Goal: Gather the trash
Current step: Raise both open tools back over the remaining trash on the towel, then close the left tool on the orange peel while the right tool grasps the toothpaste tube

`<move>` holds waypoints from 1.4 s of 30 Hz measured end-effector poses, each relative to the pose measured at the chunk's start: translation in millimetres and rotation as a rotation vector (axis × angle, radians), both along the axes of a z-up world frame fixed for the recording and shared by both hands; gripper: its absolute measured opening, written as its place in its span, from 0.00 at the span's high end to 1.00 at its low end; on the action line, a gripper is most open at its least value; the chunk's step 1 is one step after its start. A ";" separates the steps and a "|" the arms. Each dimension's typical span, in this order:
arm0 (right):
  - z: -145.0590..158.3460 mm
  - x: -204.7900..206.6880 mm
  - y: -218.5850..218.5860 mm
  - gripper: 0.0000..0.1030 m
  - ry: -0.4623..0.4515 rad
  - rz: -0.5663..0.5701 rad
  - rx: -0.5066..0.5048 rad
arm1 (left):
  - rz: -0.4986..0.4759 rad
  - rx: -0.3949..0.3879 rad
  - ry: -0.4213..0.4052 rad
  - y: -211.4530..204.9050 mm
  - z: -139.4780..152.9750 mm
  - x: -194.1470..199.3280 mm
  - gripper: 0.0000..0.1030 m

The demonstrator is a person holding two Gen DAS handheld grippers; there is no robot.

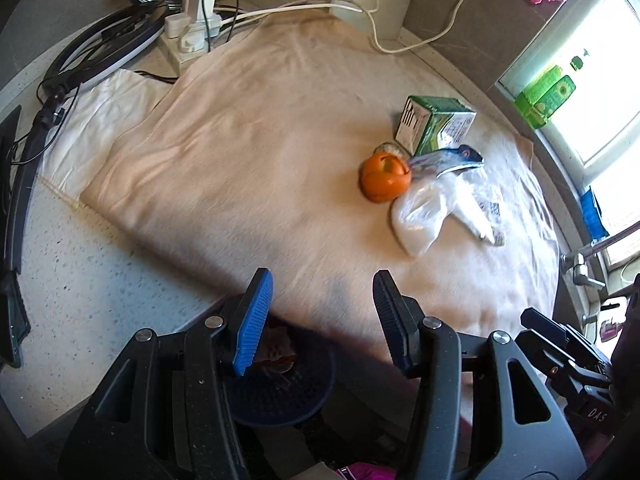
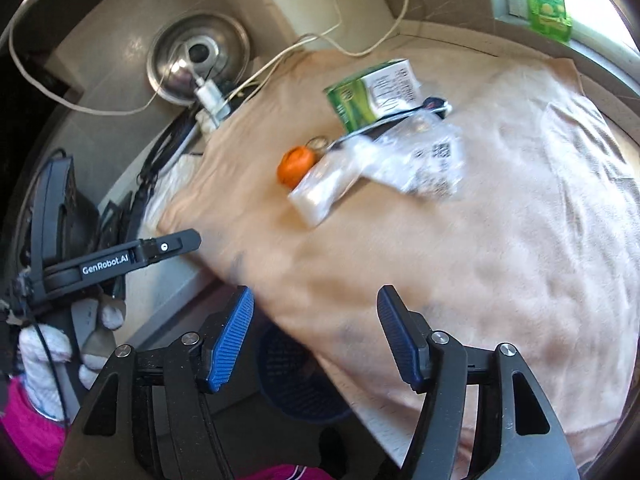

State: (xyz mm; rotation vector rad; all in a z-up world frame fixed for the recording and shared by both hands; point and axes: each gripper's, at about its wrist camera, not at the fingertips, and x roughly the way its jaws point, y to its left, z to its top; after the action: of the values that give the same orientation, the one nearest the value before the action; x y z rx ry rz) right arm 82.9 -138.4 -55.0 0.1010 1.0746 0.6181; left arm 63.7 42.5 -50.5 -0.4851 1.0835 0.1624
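Left wrist view
- Left gripper [image 1: 322, 312] sat at the bottom centre, jaws spread, nothing between them.
- Beige cloth [image 1: 248, 152] covered most of the counter; a white cloth [image 1: 100, 120] lay under its left edge.
- Trash lay in a cluster right of centre on the beige cloth: orange peel [image 1: 384, 178], green carton [image 1: 436, 126] just above it, plastic bag [image 1: 432, 216] to the lower right of the peel, touching it.
- A dark blue wrapper [image 1: 460, 158] lay between carton and bag.
- Blue basket [image 1: 280, 392] showed below the counter edge, behind the gripper fingers, with some scraps inside; what they were could not be made out.
- Power strip [image 1: 192, 36] with plugs and cables stood at the upper left; a green bottle [image 1: 548, 98] stood on the sill at the upper right.
- Part of the right gripper [image 1: 568, 360] showed at the lower right edge.

Right wrist view
- Right gripper [image 2: 316, 336] sat at the bottom centre, jaws spread wide, empty.
- The same trash lay above centre: peel [image 2: 294, 166], carton [image 2: 372, 92], bag [image 2: 332, 184], and a clear wrapper with printed label [image 2: 432, 160] to the right of the bag.
- Basket [image 2: 296, 380] lay between the fingers, below the cloth edge.
- Left gripper [image 2: 160, 248] reached in from the left edge, held by a gloved hand [image 2: 52, 356]; its opening could not be judged from this side.
- A steel bowl [image 2: 198, 62] sat at the upper left.
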 end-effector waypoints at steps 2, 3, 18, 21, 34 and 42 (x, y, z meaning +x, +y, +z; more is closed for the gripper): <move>3.3 12.6 -10.8 0.37 0.000 -0.018 0.014 | 0.003 -0.006 -0.005 -4.1 0.7 7.4 0.45; 3.9 19.1 -13.2 0.37 -0.002 -0.024 0.015 | 0.005 -0.007 -0.009 -6.4 0.9 12.9 0.41; 13.4 111.9 -55.3 0.24 0.008 -0.075 0.064 | 0.036 -0.048 -0.014 -22.8 -8.8 70.0 0.39; 8.3 135.0 -59.3 0.24 0.049 -0.097 0.100 | 0.047 -0.061 -0.010 -22.3 -12.6 77.1 0.39; -31.7 210.5 -54.5 0.24 0.227 -0.158 0.200 | 0.083 -0.091 0.030 -15.6 -28.8 109.4 0.39; -49.8 230.3 -46.6 0.37 0.295 -0.170 0.245 | 0.088 -0.112 0.049 -12.4 -36.8 117.7 0.39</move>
State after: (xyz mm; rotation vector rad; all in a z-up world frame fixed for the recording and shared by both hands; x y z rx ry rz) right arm 313.2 -185.0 -104.8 0.5046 1.2551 0.5903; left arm 181.3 30.1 -87.3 -0.6327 1.1233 0.1924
